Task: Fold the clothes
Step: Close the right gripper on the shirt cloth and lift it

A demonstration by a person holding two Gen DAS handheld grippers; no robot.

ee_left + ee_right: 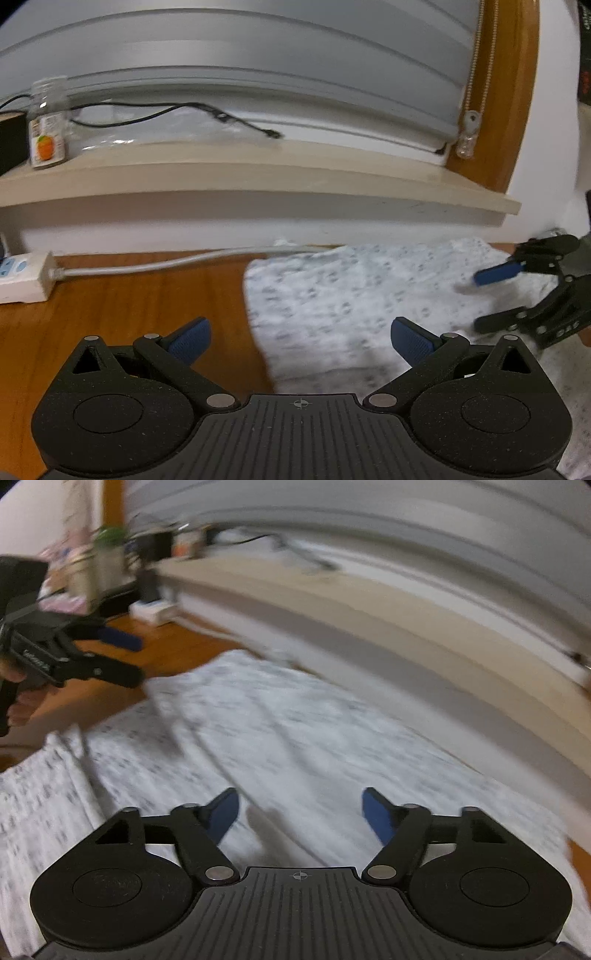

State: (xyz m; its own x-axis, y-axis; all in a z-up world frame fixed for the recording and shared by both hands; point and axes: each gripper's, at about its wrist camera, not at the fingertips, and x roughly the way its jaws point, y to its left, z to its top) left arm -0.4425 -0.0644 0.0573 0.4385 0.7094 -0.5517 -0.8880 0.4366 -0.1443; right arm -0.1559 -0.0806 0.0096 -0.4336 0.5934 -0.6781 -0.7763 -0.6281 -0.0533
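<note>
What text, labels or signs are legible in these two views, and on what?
None can be read.
Jar label: an orange picture with small print, too blurred to read.
Left tongs body: pale lettering on the side, too blurred to read.
Dark item at the left view's top right edge: reddish marks, illegible.
Power strip: no text visible.

Left claw [301,338]: blue pads wide apart, nothing btwn them, pointing down a bit. Seen from the right cam, a hand [22,701] grips its black handle at the far left, fingers curled under.

Right claw [300,818]: pads apart too, but less wide, nothing btwn them, tilted down. From the left cam it shows at the right edge, both fingers [496,275] spread, one blue pad facing in. The 2 claws are well apart. Right cam pic is v. blurry.
</note>
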